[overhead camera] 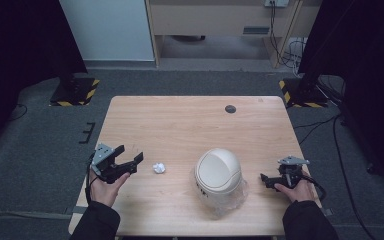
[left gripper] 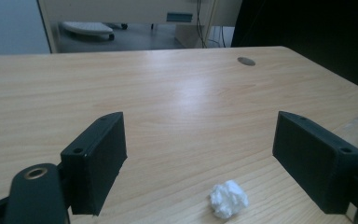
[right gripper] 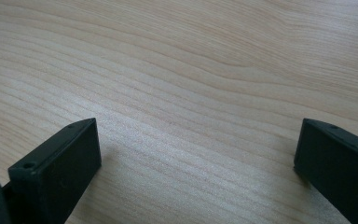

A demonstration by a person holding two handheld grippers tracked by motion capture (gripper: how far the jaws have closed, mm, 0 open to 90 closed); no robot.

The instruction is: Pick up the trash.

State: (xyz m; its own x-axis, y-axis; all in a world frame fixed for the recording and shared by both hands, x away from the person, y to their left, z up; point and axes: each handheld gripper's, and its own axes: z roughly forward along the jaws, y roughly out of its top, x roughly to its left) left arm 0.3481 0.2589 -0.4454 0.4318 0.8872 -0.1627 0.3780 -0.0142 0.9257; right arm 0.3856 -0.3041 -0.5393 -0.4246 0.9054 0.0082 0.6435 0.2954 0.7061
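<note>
High view: my left gripper (overhead camera: 130, 161) is held wide open, nothing in it, just left of the paper wad (overhead camera: 159, 168), a small crumpled white ball on the table (overhead camera: 190, 120). A domed bin (overhead camera: 218, 174) stands between the wad and my right gripper (overhead camera: 266, 179).

Left gripper view: the wad (left gripper: 228, 199) lies between the jaws, untouched.

Right gripper view: jaws spread over bare wood (right gripper: 191, 93).

so on the table (overhead camera: 180, 120) the crumpled paper ball (overhead camera: 159, 168) lies just right of the left gripper (overhead camera: 130, 161), apart from it; the domed bin (overhead camera: 218, 175) sits on a plastic bag (overhead camera: 237, 197) between the ball and the right gripper (overhead camera: 266, 181) at the right edge
</note>
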